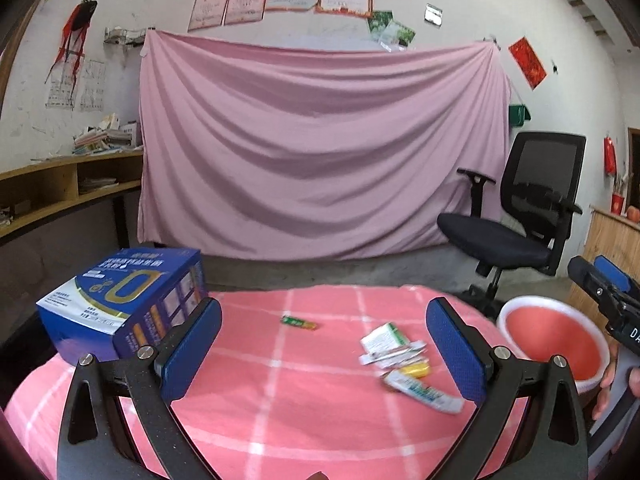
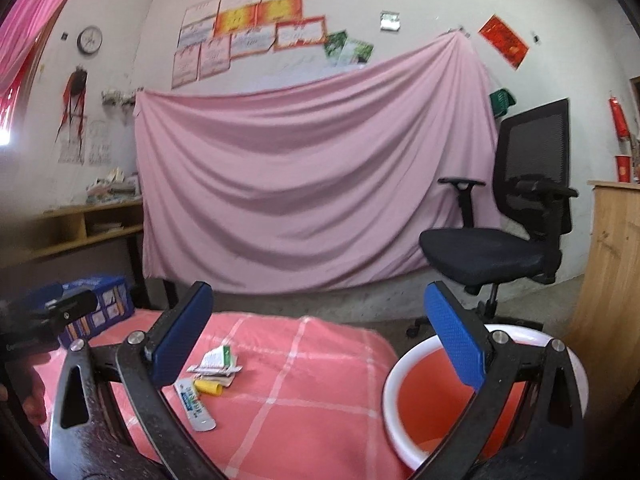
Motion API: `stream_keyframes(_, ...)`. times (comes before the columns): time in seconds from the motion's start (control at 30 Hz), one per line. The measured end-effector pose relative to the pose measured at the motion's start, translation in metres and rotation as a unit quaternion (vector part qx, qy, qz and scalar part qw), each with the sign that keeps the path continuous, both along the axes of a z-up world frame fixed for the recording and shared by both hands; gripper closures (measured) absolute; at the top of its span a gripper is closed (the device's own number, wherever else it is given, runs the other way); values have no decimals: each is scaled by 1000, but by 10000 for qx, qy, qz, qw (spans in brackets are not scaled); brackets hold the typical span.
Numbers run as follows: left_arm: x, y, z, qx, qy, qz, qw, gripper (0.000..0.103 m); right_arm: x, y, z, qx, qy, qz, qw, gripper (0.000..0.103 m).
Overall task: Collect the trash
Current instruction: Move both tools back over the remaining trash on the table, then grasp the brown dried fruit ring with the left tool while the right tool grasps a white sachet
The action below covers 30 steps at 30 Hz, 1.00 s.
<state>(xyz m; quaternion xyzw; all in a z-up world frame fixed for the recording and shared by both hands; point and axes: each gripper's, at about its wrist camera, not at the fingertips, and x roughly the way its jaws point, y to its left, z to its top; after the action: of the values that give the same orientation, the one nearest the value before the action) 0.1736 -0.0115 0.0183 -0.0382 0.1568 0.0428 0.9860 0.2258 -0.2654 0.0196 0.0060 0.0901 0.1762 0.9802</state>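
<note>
The left hand-held gripper (image 1: pixel 324 354) hovers wide open, empty, with the wrapper pile (image 1: pixel 400 354) between its fingers; the right hand-held gripper (image 2: pixel 320 344) gapes beside the bucket (image 2: pixel 404 380).

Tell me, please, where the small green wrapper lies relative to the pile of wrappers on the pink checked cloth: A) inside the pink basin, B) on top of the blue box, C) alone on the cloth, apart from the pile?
C: the green wrapper lies alone on the cloth, apart from the pile.
</note>
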Motion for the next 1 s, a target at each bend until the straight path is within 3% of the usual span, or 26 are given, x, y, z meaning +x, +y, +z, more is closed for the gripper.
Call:
stream_keyframes(0.17,10,16,-10,-7,424,74,9991,3,19,24,-13,-309,593,393,9970,0)
stream_keyframes(0.37,30,28,-28,1,1204,157,9926,3,37,49,-34,-749,1313,890,9845,0)
stream_keyframes(0.43,36,32,-33,-52,1393,187,9901,3,46,57,-43,-837,1728,1134,9748,9)
stream_keyframes(0.6,47,37,-46,-158,1800,181,9834,3,55,73,-59,-1131,2269,1493,9557,29)
stream_keyframes(0.73,51,36,-47,-186,1923,186,9810,3,57,90,-70,-1412,2615,1882,9361,38)
stream_keyframes(1.0,61,34,-50,-173,2221,66,9749,9,53,113,-82,-1825,2898,2365,9093,39)
